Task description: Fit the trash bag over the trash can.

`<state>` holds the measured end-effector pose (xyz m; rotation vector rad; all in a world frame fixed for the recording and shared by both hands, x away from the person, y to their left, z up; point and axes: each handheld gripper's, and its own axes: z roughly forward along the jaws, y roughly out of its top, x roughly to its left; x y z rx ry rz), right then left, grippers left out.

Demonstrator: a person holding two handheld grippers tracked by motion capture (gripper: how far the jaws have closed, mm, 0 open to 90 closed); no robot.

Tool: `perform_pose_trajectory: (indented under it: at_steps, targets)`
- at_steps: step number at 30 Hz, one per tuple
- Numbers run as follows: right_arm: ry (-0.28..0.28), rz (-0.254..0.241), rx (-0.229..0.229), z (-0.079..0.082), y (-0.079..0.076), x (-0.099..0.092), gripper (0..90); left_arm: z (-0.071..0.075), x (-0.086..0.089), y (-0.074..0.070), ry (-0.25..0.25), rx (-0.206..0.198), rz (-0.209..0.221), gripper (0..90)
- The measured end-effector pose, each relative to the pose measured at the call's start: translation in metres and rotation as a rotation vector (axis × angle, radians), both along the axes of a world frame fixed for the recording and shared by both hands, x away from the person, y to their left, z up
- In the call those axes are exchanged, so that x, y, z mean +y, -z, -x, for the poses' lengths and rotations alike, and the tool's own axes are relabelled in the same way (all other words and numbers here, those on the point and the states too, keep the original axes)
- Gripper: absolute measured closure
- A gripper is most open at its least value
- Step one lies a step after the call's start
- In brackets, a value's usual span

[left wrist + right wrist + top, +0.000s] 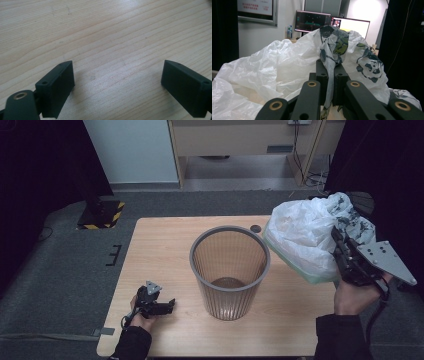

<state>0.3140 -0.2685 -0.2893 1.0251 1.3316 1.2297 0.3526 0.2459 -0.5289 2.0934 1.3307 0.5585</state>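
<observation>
**Bag up, bin not lined yet**

Table (pixel 150 240) w/ empty grey bin (pixel 229 270) at centre. White plastic bag (pixel 305 237) aloft beside bin, clamped in right gripper (pixel 331 86). Left gripper (pixel 117 82) agape, low over tabletop, holding nothing. Prob. left: lining bin.

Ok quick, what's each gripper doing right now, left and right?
Left gripper: open, nothing between its fingers, low over the bare table.
Right gripper: closed on the plastic bag, held up to the right of the bin.
</observation>
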Motion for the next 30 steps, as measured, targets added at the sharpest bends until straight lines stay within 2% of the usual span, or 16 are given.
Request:
perform_pose_trajectory:
  at_steps: [7,13,16,30]
  targets:
    - [-0.015,0.010,-0.051,0.009,-0.018,0.014,86.5,0.000,0.000,0.000,0.000,0.000,0.000,10.9]
    - [-0.035,-0.023,-0.093,0.020,-0.028,0.029,86.4,0.000,0.000,0.000,0.001,-0.001,-0.001,11.0]
    - [-0.047,-0.030,-0.111,0.025,-0.030,0.039,86.3,0.000,0.000,0.000,0.001,-0.001,-0.001,10.9]
    - [-0.083,-0.046,-0.128,0.037,-0.019,0.090,85.3,0.000,0.000,0.000,0.006,-0.003,-0.006,11.1]
